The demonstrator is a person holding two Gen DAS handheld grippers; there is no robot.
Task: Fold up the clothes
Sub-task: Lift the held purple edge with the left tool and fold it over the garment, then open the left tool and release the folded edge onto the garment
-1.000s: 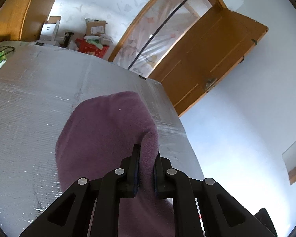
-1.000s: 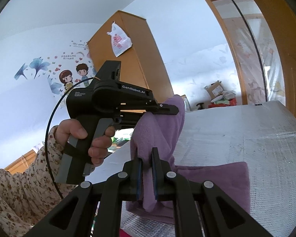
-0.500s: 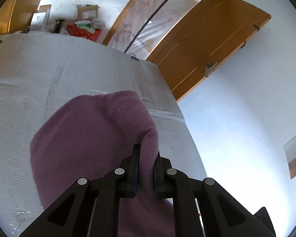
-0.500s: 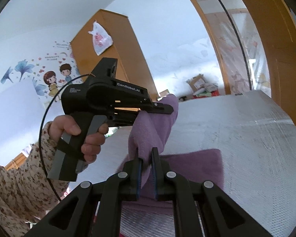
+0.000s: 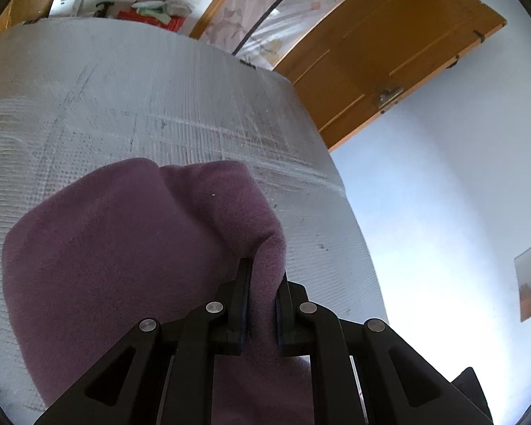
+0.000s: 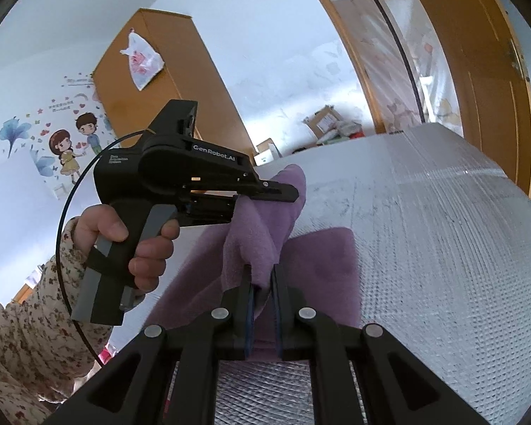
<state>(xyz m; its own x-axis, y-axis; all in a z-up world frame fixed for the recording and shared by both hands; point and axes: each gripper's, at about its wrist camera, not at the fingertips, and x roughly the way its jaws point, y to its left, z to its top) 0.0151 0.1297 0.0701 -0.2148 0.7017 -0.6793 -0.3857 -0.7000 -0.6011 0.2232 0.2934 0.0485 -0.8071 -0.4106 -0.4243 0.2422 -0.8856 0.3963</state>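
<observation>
I am holding a claw in each hand above a table [image 5: 124, 99] covered in silvery padded sheeting. My left hand [image 6: 138, 244], with a floral sleeve [image 6: 21, 322] at the wrist, is wrapping around the grey trigger handle of the left gripper [image 5: 262, 283], which is angling downward toward the table. Its two black fingers are clamping a fold of the purple fleece garment [image 5: 124, 265], pinched tight with the fabric bulging up between and beyond the tips. My right gripper [image 6: 262, 283] is tilting down more gently, and its fingers are likewise pressing together on another edge of the same garment, just to the right of the left claw. Between the two claws the raised fleece is forming a soft ridge, while the rest of the garment is lying flat on the sheeting, spreading out toward the far side. A wooden door [image 5: 389, 53] is standing open at the far right of the room.
</observation>
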